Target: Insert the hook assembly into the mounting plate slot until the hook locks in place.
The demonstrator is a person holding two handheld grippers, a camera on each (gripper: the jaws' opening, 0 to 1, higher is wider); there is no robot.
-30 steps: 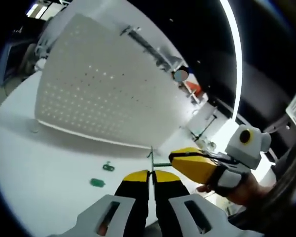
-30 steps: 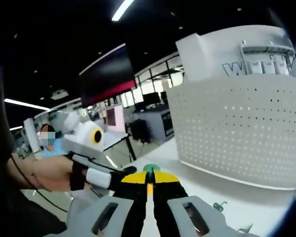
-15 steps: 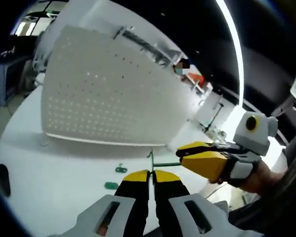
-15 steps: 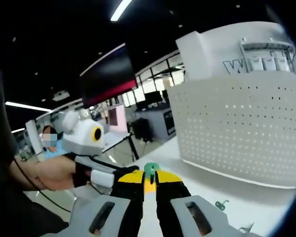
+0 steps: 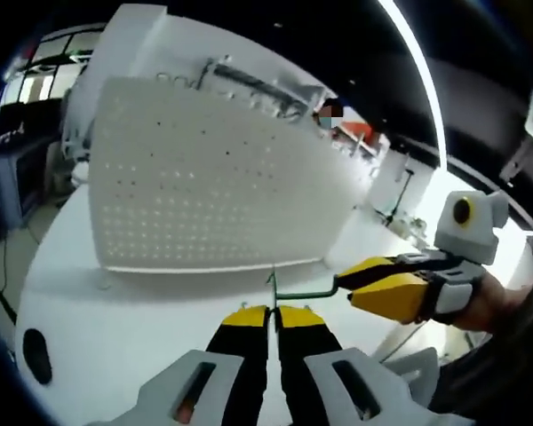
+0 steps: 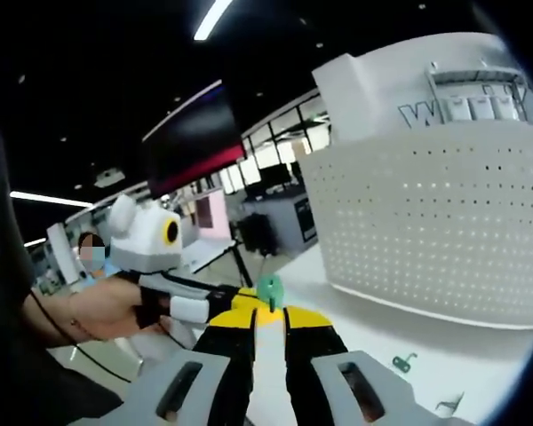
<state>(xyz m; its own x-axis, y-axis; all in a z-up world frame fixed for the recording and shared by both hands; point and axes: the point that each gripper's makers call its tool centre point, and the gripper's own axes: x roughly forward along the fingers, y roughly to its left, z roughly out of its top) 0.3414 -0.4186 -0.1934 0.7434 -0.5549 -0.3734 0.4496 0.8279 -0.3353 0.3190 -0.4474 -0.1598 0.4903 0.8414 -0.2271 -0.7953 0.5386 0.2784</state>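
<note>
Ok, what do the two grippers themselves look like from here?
Both match: the left gripper and right gripper have black jaws capped in yellow, rising from pale grey bodies with slotted openings. A thin dark cable trails along the person's arm in the right gripper view.

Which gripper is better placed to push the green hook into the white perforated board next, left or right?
Likely left. The left gripper pinches the green hook facing the white perforated board; the right gripper grips its far end from the side.

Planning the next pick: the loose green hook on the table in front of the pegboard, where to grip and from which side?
Judging by the right gripper view, take the loose green hook by its flat base, coming from above: it lies low on the white table, apart from the pegboard. Finer shape is too small to tell.
</note>
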